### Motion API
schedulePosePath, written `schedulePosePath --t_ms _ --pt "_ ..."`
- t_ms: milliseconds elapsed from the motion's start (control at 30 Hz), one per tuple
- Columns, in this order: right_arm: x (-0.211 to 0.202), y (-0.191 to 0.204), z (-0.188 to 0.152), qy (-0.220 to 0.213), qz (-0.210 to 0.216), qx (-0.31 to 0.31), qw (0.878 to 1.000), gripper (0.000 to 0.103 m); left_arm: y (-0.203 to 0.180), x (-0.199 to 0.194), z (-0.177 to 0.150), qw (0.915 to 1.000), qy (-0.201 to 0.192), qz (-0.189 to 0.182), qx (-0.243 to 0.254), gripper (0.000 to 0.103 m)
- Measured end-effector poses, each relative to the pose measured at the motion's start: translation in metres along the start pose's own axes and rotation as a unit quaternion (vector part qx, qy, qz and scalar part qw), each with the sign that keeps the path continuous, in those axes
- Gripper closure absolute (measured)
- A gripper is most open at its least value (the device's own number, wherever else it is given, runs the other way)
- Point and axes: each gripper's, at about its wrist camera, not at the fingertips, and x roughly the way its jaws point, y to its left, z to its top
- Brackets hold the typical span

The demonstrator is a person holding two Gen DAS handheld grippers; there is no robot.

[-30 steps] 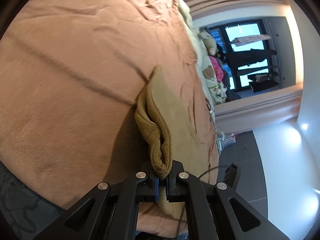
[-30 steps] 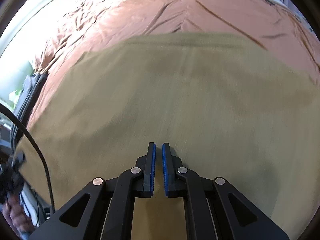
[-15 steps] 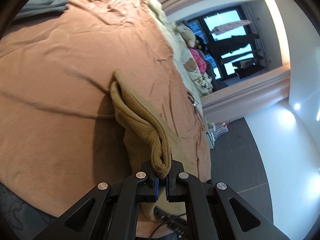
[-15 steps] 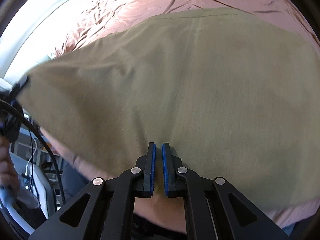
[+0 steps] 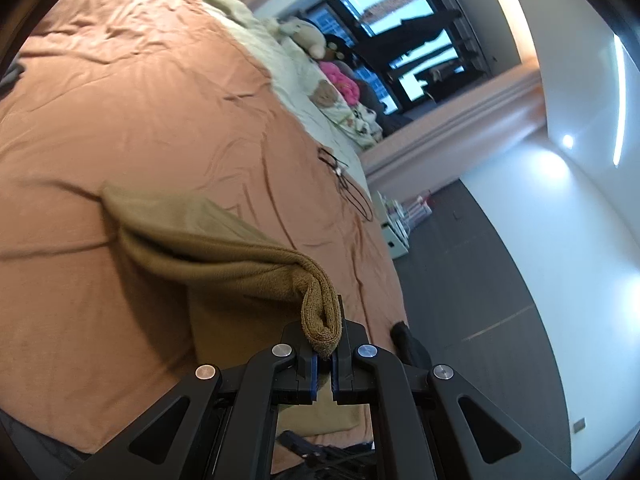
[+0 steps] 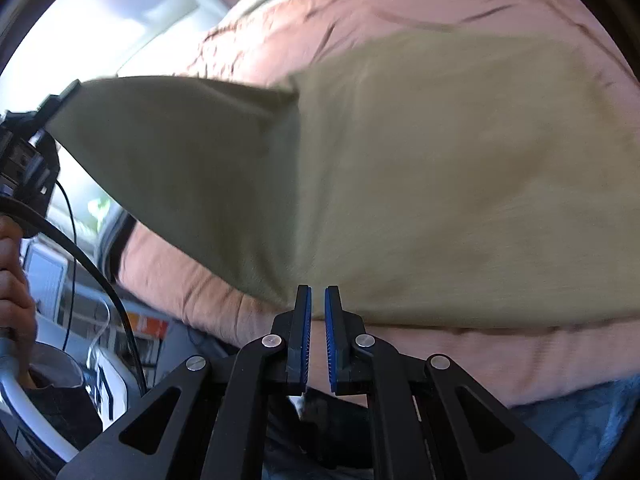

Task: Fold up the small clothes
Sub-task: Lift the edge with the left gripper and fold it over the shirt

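A tan knit garment (image 5: 224, 256) lies on the pink-brown bed cover (image 5: 120, 100). My left gripper (image 5: 325, 356) is shut on one rolled corner of it and holds that corner up, so a flap hangs off the bed. In the right wrist view the same garment (image 6: 440, 180) spreads flat, with the raised flap (image 6: 180, 152) running up to the left gripper (image 6: 60, 100) at the far left. My right gripper (image 6: 316, 304) hovers at the garment's near edge, shut, with nothing between its blue pads (image 6: 306, 336).
Plush toys (image 5: 312, 36) and a pink bundle (image 5: 344, 80) sit at the head of the bed by a dark window. Glasses on a cord (image 5: 340, 168) lie on the cover. A hand (image 6: 12, 272) and a black cable (image 6: 100, 280) are left of the bed.
The left gripper rose and carried the garment's corner up and across, lifting a flap. The right gripper slid back from over the garment to its near edge.
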Motion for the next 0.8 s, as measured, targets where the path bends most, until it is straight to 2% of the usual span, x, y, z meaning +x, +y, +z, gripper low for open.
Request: schedulePosePath --t_ms 167,233,267,300,467,800 --pt "-0.04 -0.024 -0.002 -0.045 -0.026 -0.001 0.999 0.097 -0.025 0.027 -0.002 0.9995 0.021 -0.003 0.022 0.1" --pt "-0.055 -0.035 -0.005 -0.058 -0.033 0.002 0.998 0.081 -0.033 0.037 -0.005 0.9991 0.031 -0.003 0.029 0.1" --pt "-0.062 -0.039 -0.006 -0.067 -0.035 0.005 0.997 0.057 -0.036 0.042 -0.005 0.9989 0.035 -0.003 0.031 0.1" --pt "-0.069 -0.044 -0.007 -0.079 -0.037 0.007 0.996 0.038 -0.04 0.047 -0.007 0.9986 0.04 -0.002 0.036 0.1" --pt "-0.092 -0.06 -0.023 -0.107 -0.033 0.022 0.993 0.036 -0.06 0.071 -0.016 0.9966 0.063 -0.003 0.054 0.1" --pt "-0.117 -0.096 -0.053 -0.125 -0.039 0.061 0.989 0.036 -0.087 0.12 -0.041 0.9908 0.109 0.0 0.081 0.1"
